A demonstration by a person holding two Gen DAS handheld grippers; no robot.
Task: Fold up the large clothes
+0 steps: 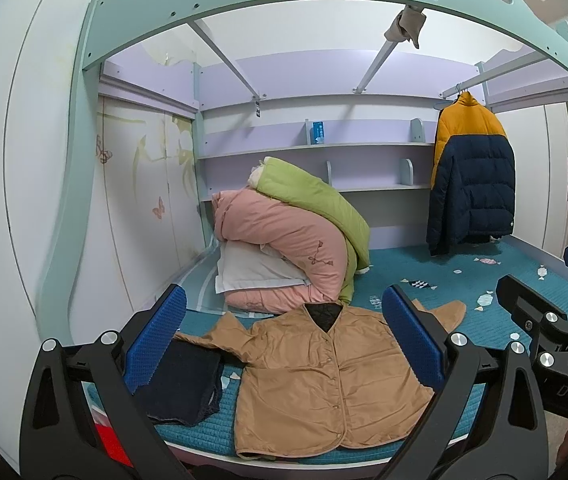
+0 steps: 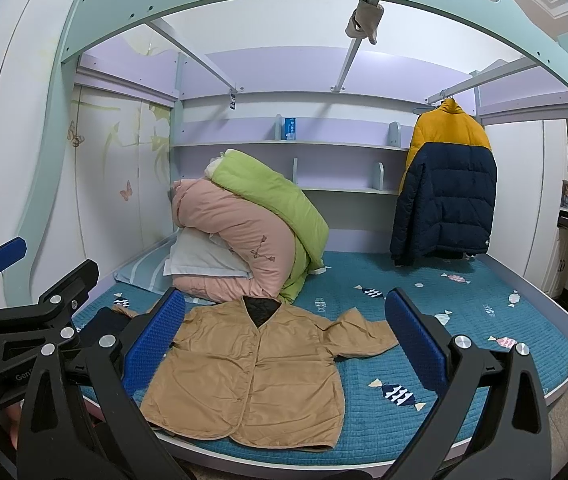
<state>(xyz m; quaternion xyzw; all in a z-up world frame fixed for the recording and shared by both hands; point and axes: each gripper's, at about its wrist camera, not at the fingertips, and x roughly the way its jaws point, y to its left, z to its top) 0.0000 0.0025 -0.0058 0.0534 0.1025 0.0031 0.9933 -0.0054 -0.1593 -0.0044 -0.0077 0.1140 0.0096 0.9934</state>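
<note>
Your left gripper (image 1: 284,344) and right gripper (image 2: 288,344) both hovering spread wide, tan jacket (image 2: 251,376) lying flat, buttoned, collar pointing away, long axis seemingly toward the quilts (image 2: 243,232).

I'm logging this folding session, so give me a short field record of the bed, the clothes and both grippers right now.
surface: blue quilted bed cover
garment to fold: tan button-front jacket, laid flat, front up, sleeves spread
beside it: folded dark navy garment, left of the jacket
bedding: pink duvet with green duvet on top
hanging: yellow and navy puffer jacket
left gripper: open, holding nothing
right gripper: open, holding nothing
</note>
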